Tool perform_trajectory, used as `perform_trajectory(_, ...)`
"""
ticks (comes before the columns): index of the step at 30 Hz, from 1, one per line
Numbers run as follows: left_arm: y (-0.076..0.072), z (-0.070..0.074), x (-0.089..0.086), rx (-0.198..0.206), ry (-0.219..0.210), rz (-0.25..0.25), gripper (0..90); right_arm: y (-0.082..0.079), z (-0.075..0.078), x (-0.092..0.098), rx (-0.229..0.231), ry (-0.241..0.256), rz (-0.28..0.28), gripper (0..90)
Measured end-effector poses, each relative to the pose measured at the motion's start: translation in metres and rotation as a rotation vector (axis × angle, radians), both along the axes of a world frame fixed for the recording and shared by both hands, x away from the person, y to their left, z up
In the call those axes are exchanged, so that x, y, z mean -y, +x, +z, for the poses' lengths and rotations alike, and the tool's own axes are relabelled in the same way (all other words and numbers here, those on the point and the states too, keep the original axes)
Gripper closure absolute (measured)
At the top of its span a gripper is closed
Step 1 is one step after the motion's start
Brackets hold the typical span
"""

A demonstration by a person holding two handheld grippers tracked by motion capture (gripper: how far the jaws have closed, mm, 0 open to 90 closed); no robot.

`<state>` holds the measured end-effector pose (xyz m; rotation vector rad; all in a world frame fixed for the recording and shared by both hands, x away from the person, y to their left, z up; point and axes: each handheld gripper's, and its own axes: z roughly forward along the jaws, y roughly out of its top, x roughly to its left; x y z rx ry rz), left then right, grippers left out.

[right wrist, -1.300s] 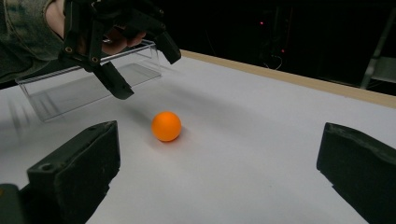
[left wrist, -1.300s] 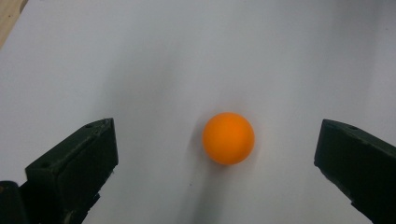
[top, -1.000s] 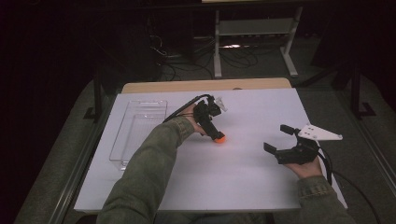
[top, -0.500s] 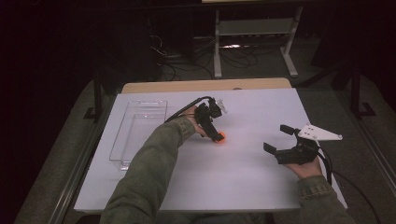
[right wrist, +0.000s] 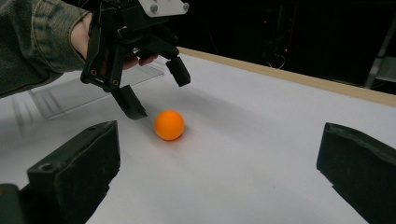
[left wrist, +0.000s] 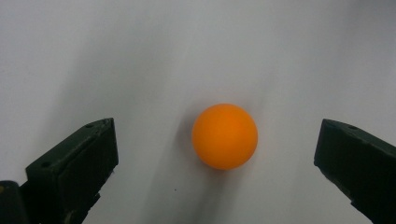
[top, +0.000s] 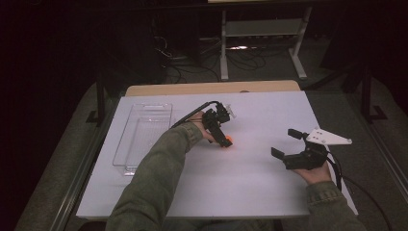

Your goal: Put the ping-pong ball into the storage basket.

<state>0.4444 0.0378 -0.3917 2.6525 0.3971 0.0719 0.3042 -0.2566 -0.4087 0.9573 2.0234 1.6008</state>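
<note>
Ball (left wrist: 224, 136), orange, sits on the white table (top: 250, 183) near its middle, between the spread jaws of the left gripper (top: 222, 139), touching neither. Compared with a second ago, the left gripper sits slightly lower and tighter over the ball; the ball itself has not shifted. Judgement: approach is finished and a closing pinch is the step in hand, with the ball not yet grasped. Right gripper (top: 287, 143) rests at the right side of the table, jaws wide apart and empty, unchanged. Clear tray (top: 144, 134) lies at the left, well apart from the ball, a likely destination.

Hard to make out: in the high view the gripper body covers most of the ball. Tray contents cannot be told through its glare. Room beyond the far edge is dark.
</note>
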Motion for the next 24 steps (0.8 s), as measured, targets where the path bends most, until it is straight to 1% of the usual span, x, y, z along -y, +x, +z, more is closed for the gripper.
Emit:
perform_trajectory(1,0.000,-0.001,0.000,0.000,0.000,0.001,0.0,0.000,0.000,0.000,0.000,-0.001,0.000,0.0)
perform_trajectory(3,0.000,-0.002,0.000,0.014,0.016,-0.004,0.0,0.000,0.000,0.000,0.000,-0.002,0.002,0.0)
perform_trajectory(9,0.001,-0.007,0.002,-0.001,0.030,-0.008,0.2,0.000,0.000,0.000,0.001,-0.001,0.002,0.0)
perform_trajectory(11,0.000,-0.008,0.002,-0.005,0.030,-0.012,4.9,0.000,0.000,0.000,0.000,-0.001,0.002,0.0)
perform_trajectory(13,0.001,-0.008,0.003,-0.010,0.026,-0.014,5.8,0.000,0.000,0.000,0.001,-0.005,0.003,0.0)
perform_trajectory(15,0.000,-0.008,0.003,-0.009,0.027,-0.014,8.4,0.000,0.000,-0.001,0.001,-0.006,0.005,0.0)
perform_trajectory(18,0.000,-0.009,0.004,-0.019,0.027,-0.011,12.9,0.000,0.000,-0.001,0.003,-0.008,0.007,0.0)
perform_trajectory(24,-0.001,-0.011,0.004,-0.019,0.034,-0.019,13.7,0.000,0.000,-0.001,0.002,-0.009,0.008,0.0)
